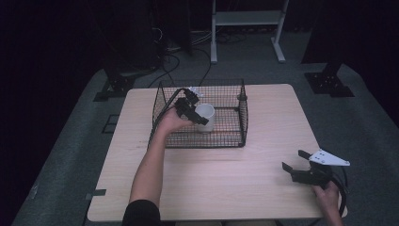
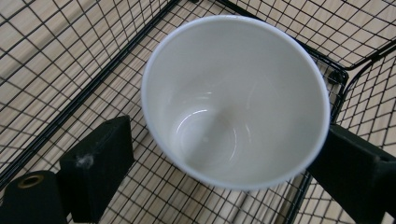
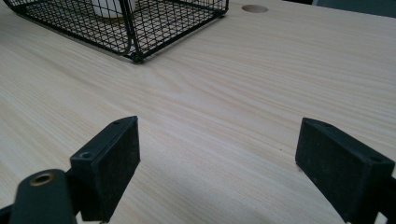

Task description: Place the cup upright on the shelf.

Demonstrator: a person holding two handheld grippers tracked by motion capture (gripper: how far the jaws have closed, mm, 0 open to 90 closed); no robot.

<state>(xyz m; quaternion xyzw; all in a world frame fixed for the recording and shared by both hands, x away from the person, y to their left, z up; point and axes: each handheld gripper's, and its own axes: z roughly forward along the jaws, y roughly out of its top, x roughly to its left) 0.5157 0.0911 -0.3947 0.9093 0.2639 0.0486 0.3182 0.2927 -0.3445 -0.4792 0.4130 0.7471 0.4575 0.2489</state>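
A white ceramic cup (image 2: 236,100) stands upright inside a black wire-mesh basket (image 1: 234,137) at 12 o'clock on the pale wooden counter (image 1: 226,179). The left hand-held gripper (image 1: 194,112) brackets it, jaws spread, one jaw apparently touching; closing should be gentle and centred. The right hand-held gripper (image 1: 296,161) rests open at 4 o'clock.

black claws (image 3: 219,172), dark short sleeve (image 1: 141,212)
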